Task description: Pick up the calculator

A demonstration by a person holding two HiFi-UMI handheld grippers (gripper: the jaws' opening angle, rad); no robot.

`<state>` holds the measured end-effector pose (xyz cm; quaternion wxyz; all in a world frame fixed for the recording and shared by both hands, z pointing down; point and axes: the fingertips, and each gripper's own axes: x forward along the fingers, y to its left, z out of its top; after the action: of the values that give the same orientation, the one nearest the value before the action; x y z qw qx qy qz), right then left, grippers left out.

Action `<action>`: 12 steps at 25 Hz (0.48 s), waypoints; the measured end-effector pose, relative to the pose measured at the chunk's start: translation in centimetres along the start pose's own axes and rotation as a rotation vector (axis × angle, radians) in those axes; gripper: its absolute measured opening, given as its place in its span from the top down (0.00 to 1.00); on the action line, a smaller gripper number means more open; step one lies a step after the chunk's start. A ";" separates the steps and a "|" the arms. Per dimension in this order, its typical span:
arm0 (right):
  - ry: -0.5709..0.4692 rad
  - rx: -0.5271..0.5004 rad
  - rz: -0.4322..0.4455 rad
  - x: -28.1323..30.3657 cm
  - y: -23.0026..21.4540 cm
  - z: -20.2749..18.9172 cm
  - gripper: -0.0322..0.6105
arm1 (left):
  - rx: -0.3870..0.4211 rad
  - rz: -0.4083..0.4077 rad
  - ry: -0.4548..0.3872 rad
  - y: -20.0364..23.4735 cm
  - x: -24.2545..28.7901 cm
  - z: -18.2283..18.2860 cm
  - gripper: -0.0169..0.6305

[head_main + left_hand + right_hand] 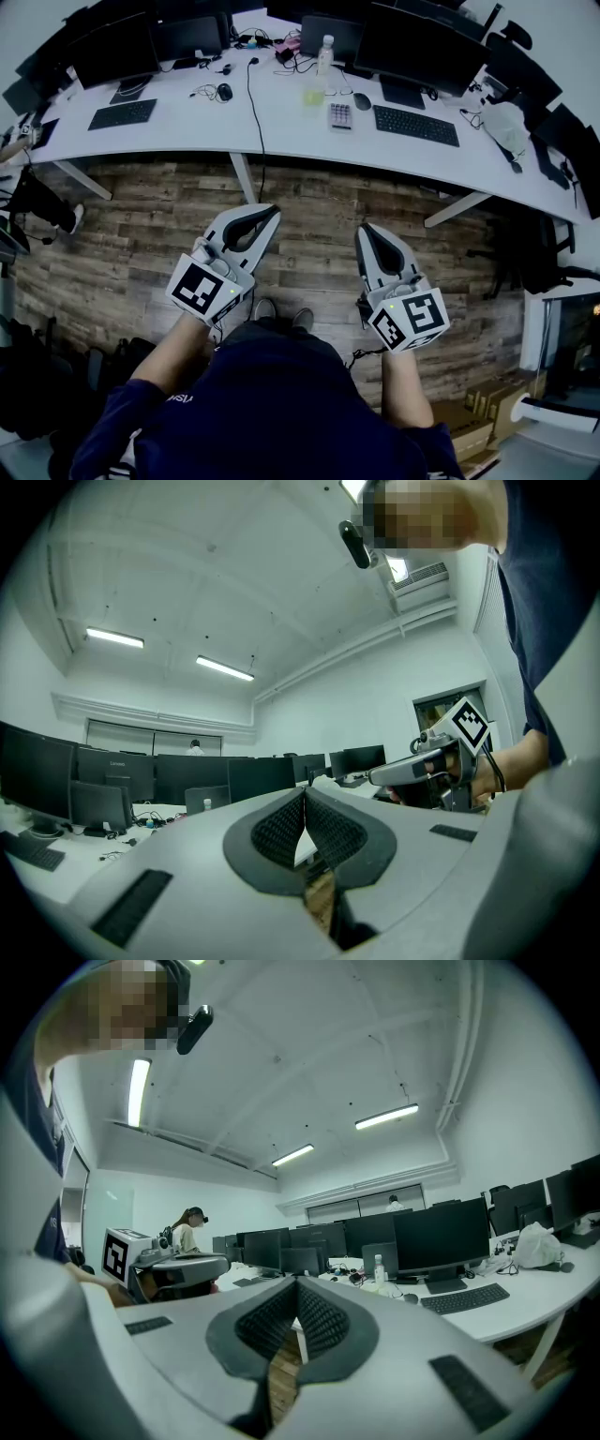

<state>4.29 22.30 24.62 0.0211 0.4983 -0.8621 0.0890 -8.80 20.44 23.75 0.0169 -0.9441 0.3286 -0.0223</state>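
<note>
On the long white worktop (pixel 281 122) beyond the wood-plank floor (pixel 309 202), the calculator (pixel 340 115) lies flat. It sits just left of a black keyboard (pixel 415 125) and just below a pale yellow-green note (pixel 313 97). A dark mouse (pixel 362 101) sits a little up and right of it. A clear bottle (pixel 325 54) stands further back, in front of a row of dark monitors (pixel 412 42). A black cable (pixel 251 94) runs down the worktop to the calculator's left and drops over the front edge. Further left lie a second keyboard (pixel 122 113) and a second mouse (pixel 224 92).

Both grippers are held over the floor, short of the worktop's front edge and well apart from the calculator. In the head view the left gripper (pixel 270 214) points up and to the right, while the right gripper (pixel 364 231) points almost straight up toward the worktop. The person's dark blue top (pixel 272 403) fills the bottom of that view.

In the left gripper view, the left gripper's ribbed pads (pixel 277 832) meet at their tips with nothing between them, so it is clenched and empty. The right gripper shows at that view's right edge, level and side-on. In the right gripper view, its own pads (pixel 267 1321) are likewise pressed together at the tips, gripping nothing. Beyond them the bottle, the keyboard and the monitors stand on the worktop. The calculator cannot be made out there.
</note>
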 end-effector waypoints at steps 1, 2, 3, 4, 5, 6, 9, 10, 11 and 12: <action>0.000 0.000 -0.001 0.1 0.0 0.0 0.94 | -0.002 0.002 0.000 0.1 0.0 0.0 0.93; 0.000 0.000 -0.003 0.2 -0.1 0.1 0.94 | -0.007 0.005 0.000 0.2 0.1 0.1 0.93; 0.000 0.002 -0.004 0.2 -0.1 0.1 0.94 | -0.011 0.008 0.000 0.2 0.1 0.1 0.93; -0.001 0.005 -0.004 0.3 -0.1 0.1 0.94 | -0.013 0.009 0.000 0.3 0.1 0.2 0.93; -0.002 0.009 -0.003 0.3 -0.1 0.2 0.94 | -0.012 0.008 0.000 0.3 0.1 0.2 0.93; -0.003 0.013 -0.001 0.3 -0.1 0.2 0.93 | -0.008 0.005 0.002 0.3 0.1 0.2 0.93; -0.006 0.016 0.001 0.4 -0.2 0.2 0.92 | 0.001 0.000 0.006 0.3 0.1 0.1 0.93; -0.007 0.016 0.000 0.4 -0.2 0.2 0.92 | 0.002 0.000 0.006 0.3 0.2 0.1 0.93; -0.007 0.016 0.000 0.5 -0.3 0.3 0.91 | 0.001 0.000 0.006 0.4 0.2 0.1 0.93; -0.008 0.016 0.000 0.5 -0.3 0.3 0.91 | 0.003 0.000 0.007 0.5 0.2 0.1 0.93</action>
<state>4.28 21.67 24.40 0.0138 0.4989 -0.8614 0.0940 -8.92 19.94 23.65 0.0171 -0.9440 0.3284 -0.0259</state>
